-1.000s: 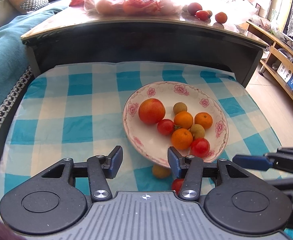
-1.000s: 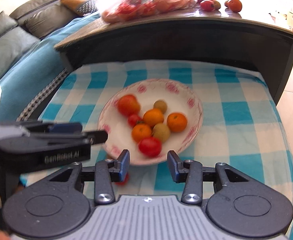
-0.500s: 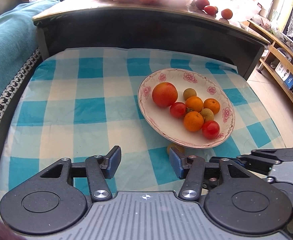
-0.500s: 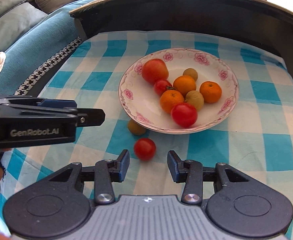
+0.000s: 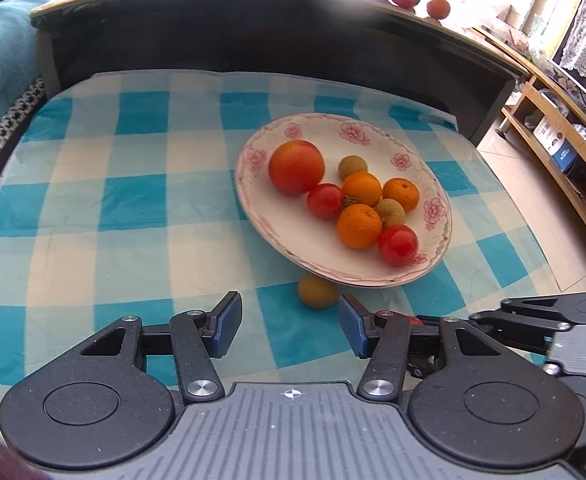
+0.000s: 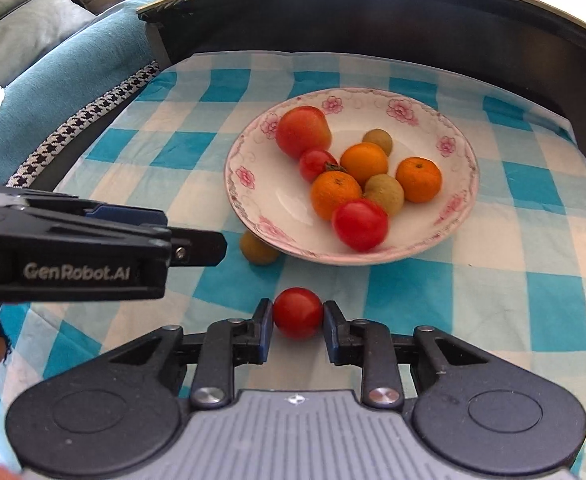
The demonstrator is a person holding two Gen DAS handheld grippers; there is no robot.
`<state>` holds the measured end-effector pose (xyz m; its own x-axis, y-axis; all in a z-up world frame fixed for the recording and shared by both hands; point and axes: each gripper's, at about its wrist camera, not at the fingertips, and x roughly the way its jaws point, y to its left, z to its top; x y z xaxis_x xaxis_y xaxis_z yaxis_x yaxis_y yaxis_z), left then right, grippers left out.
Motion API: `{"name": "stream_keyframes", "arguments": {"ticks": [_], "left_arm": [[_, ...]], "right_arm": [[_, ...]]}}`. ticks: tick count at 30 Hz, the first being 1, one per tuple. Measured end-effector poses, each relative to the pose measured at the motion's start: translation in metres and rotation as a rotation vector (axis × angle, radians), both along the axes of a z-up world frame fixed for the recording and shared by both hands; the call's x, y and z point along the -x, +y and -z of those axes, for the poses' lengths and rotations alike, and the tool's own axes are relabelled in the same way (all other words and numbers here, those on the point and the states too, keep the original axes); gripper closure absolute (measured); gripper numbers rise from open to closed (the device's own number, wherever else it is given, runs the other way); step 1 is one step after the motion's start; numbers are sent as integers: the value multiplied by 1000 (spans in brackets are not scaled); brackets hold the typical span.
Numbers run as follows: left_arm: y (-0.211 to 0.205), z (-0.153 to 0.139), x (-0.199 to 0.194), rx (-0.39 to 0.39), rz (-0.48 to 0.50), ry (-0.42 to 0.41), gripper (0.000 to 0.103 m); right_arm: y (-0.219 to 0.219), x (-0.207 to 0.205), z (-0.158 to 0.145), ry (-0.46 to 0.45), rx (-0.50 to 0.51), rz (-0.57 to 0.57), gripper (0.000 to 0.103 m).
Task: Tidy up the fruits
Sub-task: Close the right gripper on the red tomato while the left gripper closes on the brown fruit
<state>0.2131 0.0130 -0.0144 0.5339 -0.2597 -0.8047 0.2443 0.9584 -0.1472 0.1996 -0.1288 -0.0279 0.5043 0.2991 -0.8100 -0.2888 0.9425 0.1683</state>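
A white floral plate (image 5: 277, 224) (image 6: 261, 204) holds several fruits on the blue checked cloth: a big red-orange fruit (image 5: 296, 166), oranges, tomatoes and small tan fruits. A tan fruit (image 5: 317, 290) (image 6: 258, 249) lies on the cloth by the plate's near rim. My right gripper (image 6: 297, 316) is shut on a small red tomato (image 6: 297, 312) resting on the cloth in front of the plate. My left gripper (image 5: 289, 322) is open and empty, just short of the tan fruit.
A dark coffee table (image 5: 253, 28) rises behind the cloth, with a bag of fruit and loose fruits (image 5: 437, 7) on top. A teal sofa (image 6: 53, 60) lies left, wooden shelves (image 5: 565, 148) right. The left gripper's body (image 6: 73, 248) reaches in beside the right gripper.
Both grippers pulled back from the plate. My right gripper moved up to the loose red tomato and closed its fingers onto it. The left gripper stayed open.
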Motion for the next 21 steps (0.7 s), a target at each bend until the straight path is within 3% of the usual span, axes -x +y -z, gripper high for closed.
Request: {"name": "stream_keyframes", "arguments": {"ticks": [9,16,21], "left_arm": [[-31,23,-4,-69,47,-68,45],[-41,24,2,-91,66,-94,68],[-48,23,8,-99,98,-96,69]], "right_arm": [[-24,23,-9,31,3,-14,74],[-31,28,-9,29,-10,-12,74],[-33,32,-10,19,0,-7,74]]}}
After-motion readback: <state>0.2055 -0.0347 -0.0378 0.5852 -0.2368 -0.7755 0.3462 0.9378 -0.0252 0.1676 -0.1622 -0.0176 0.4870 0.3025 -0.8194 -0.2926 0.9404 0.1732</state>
